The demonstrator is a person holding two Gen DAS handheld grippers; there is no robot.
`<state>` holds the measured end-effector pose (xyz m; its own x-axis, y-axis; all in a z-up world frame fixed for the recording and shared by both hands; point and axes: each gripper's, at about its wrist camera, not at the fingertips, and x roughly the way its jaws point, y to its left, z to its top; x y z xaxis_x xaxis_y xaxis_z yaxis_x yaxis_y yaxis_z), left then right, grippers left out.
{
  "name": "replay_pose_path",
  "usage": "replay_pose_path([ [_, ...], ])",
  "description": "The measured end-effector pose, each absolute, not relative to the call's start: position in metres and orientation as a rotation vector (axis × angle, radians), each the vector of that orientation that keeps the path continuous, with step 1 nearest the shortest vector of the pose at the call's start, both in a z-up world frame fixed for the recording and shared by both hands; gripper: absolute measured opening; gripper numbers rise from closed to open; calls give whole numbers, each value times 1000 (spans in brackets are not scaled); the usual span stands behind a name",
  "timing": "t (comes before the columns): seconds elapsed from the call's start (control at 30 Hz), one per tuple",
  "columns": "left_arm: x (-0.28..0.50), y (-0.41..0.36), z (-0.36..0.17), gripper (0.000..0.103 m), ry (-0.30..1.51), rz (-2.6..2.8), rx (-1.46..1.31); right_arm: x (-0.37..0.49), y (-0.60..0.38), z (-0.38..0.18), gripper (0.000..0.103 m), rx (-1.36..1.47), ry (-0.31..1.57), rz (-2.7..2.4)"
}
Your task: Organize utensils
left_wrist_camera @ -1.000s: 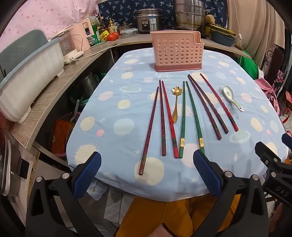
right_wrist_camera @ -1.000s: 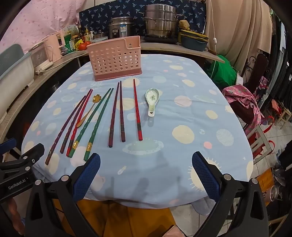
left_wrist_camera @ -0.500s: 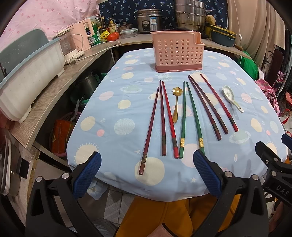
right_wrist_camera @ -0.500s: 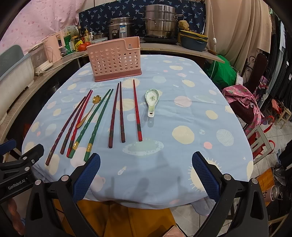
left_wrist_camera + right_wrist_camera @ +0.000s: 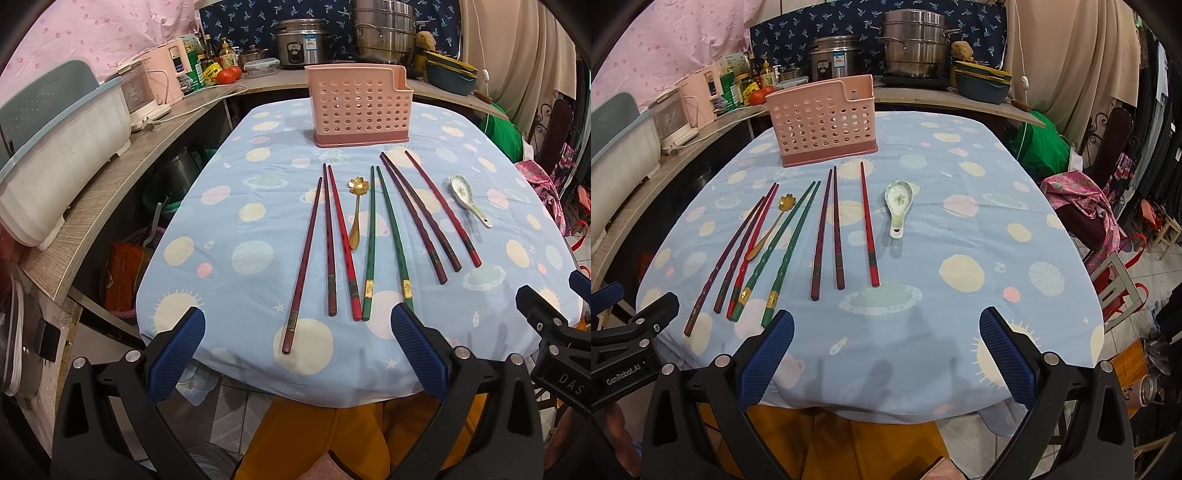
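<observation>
Almost nothing has changed over the last second: both views are framed as they were, and every utensil lies where it lay, so the task can be judged as not yet begun, with no piece lifted or moved toward the holder. The left gripper is held wide open and empty at the near edge of the table, and the right gripper is likewise spread apart with nothing between its blue pads. The pink utensil holder stands upright at the far middle of the cloth, well apart from both grippers. Between it and the near edge the utensils are laid out in a loose fan: three dark red chopsticks at the left, the gold spoon beside them, a green pair, three more reddish chopsticks, and the white ceramic spoon at the far right. The inside of the holder is hidden by its perforated front wall, so how it is divided, and whether it already holds anything, cannot be told; it looks empty through the holes. The near tip of one green chopstick is cut off behind the left gripper's right pad. Only orange clothing of the person is seen below the table edge.
</observation>
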<state>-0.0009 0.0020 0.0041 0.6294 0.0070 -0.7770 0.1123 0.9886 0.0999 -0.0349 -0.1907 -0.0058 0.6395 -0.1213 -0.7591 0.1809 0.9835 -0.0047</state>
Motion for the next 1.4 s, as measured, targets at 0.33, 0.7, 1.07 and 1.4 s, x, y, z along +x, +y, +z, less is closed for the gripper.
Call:
replay_pose_path([
  [0.33, -2, 2, 6, 96, 893, -61, 141, -35, -191, -6, 96, 76, 861, -172],
  [0.7, -1, 1, 1, 96, 898, -64, 135, -36, -190, -5, 96, 77, 860, -171],
  [1.07, -1, 1, 0, 96, 899, -67, 134, -35, -191, -6, 96, 79, 861, -170],
  [1.4, -1, -1, -4, 96, 904, -75, 135, -36, -192, -5, 96, 79, 860, -168],
])
